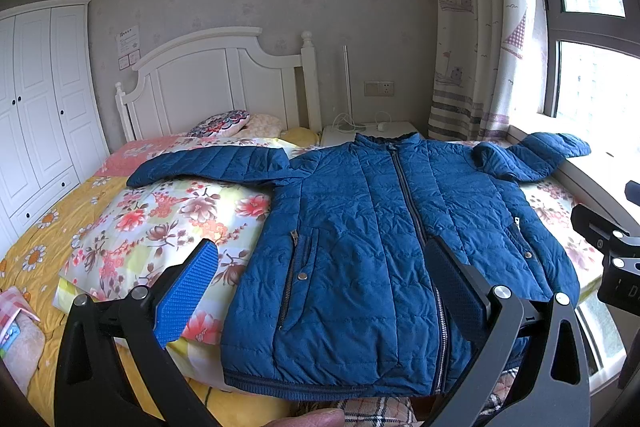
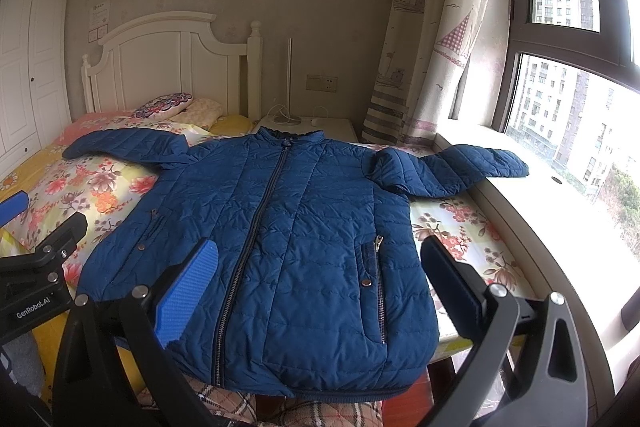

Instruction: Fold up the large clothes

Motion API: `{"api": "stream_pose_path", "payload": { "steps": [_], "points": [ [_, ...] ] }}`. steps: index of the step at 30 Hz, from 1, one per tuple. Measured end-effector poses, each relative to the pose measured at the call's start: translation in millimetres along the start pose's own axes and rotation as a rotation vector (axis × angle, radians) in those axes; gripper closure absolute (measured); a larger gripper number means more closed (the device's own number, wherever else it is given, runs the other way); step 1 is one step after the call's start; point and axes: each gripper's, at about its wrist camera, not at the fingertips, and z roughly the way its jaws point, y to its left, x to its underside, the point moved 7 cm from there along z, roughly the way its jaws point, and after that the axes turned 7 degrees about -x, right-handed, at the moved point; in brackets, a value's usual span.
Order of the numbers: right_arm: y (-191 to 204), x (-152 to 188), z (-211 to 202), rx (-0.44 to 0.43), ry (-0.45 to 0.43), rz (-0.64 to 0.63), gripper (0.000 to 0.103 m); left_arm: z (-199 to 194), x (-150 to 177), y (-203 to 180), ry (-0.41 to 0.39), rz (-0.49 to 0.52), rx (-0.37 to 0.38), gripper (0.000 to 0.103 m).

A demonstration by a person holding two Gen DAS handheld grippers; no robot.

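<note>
A blue quilted jacket lies flat and zipped, front up, on the floral bedspread, collar toward the headboard. It also fills the right wrist view. Both sleeves are spread out: the left sleeve lies across the bed, the right sleeve reaches onto the window sill. My left gripper is open and empty, held above the jacket's lower left half. My right gripper is open and empty above the jacket's lower right half. Both hover near the hem, not touching cloth.
A white headboard and pillows are at the far end. A white nightstand with cables stands beside the bed. The window sill and curtain run along the right. A wardrobe stands at the left. A plaid cloth lies below the hem.
</note>
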Motion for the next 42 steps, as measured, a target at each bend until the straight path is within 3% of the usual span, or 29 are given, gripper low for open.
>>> {"api": "stream_pose_path", "payload": {
  "steps": [12,15,19,25,28,31,35,39,42],
  "points": [
    [1,5,4,-0.001,0.008,-0.006,0.002,8,8,-1,0.018,0.006,0.004,0.004],
    [2,7,16,-0.012,0.015,-0.021,0.002,27,10,-8,0.042,0.015,0.026,0.004],
    [-10,9,63,-0.032,0.046,-0.054,0.002,88,2,-30,0.09,0.016,0.088,0.004],
    [-87,4,177,0.049,0.187,0.078,0.002,214,-24,-79,0.216,0.094,0.142,0.004],
    [-131,-2,222,0.06,0.22,0.168,0.003,272,-27,-93,0.295,0.131,0.156,0.004],
    [-201,-9,261,0.083,0.216,0.331,0.003,315,-30,-93,0.335,0.123,0.153,0.004],
    [-281,-9,290,0.104,0.205,0.529,0.003,355,-21,-86,0.381,0.124,0.155,0.004],
    [-340,-8,318,0.16,0.194,0.622,0.005,384,7,-87,0.509,0.128,0.217,0.004],
    [-371,-7,344,0.193,0.207,0.663,0.007,384,6,-84,0.488,0.131,0.215,0.004]
  ]
}}
